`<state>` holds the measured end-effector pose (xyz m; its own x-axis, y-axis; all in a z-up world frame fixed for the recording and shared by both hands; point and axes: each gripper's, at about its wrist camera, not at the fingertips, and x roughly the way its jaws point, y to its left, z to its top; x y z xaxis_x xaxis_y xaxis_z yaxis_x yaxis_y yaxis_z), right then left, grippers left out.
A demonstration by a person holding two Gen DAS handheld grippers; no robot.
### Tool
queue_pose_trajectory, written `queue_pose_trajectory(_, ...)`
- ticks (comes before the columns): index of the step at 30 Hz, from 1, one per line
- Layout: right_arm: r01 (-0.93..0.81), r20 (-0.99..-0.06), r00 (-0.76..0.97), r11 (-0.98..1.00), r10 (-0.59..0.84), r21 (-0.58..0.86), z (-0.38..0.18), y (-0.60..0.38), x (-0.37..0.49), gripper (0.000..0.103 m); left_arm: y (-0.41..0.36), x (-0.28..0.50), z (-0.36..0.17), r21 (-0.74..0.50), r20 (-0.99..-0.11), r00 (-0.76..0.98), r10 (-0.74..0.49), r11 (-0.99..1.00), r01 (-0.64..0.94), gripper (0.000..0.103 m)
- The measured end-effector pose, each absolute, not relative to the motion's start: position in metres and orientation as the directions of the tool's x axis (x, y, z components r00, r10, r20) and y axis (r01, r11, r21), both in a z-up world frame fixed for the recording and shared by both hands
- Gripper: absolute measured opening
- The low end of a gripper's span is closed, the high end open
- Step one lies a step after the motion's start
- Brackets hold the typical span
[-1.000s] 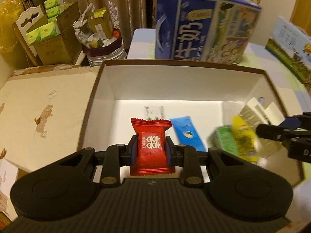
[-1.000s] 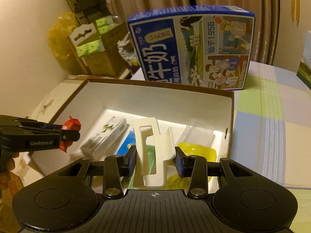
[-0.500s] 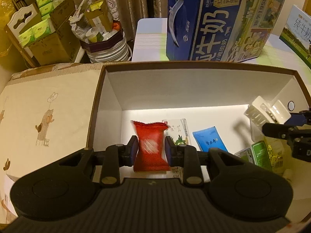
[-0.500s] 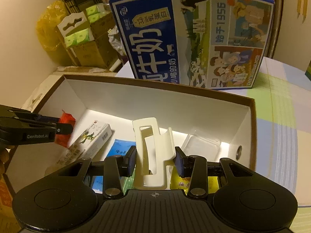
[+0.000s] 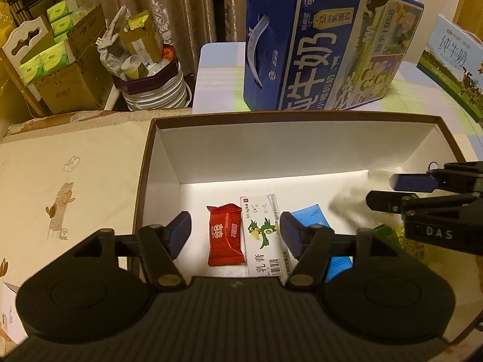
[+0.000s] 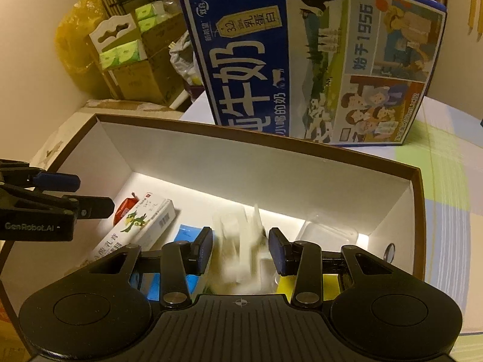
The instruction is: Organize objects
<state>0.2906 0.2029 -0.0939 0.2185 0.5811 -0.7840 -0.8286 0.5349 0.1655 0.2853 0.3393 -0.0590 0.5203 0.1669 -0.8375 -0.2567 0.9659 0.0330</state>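
Curtained room, worktop [image 6: 446, 163] carrying milk carton [image 6: 302, 57] behind brown box [image 5: 145, 163]. Left gripper [image 5: 235, 235] spread above red candy [image 5: 225, 238] lying on box floor beside white packet [image 5: 265, 235]. Right gripper [image 6: 240, 252] spread; white clip [image 6: 238, 253] blurred between its fingers, contact unclear.

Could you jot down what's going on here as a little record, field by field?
container: brown-rimmed box, white inside
left gripper: open, above the box floor
red candy: lying flat in the box, beside the white parrot carton
right gripper: open
white clip: blurred between the open jaws
behind box: blue milk carton
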Motion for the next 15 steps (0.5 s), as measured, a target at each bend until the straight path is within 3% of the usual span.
queue_pose_trajectory(6, -0.825, -0.766, 0.230, 0.538, 0.600, 0.173, -0.086, 0.199, 0.284, 0.046, 0.339, 0.276, -0.052, 0.008, -0.828, 0.541, 0.150, 0.967, -0.256, 0.076)
queue_pose_trajectory(15, -0.821, -0.744, 0.252, 0.544, 0.618, 0.174, -0.067, 0.170, 0.258, 0.065, 0.328, 0.250, -0.041, -0.009, -0.815, 0.562, 0.139, 0.968, -0.252, 0.089)
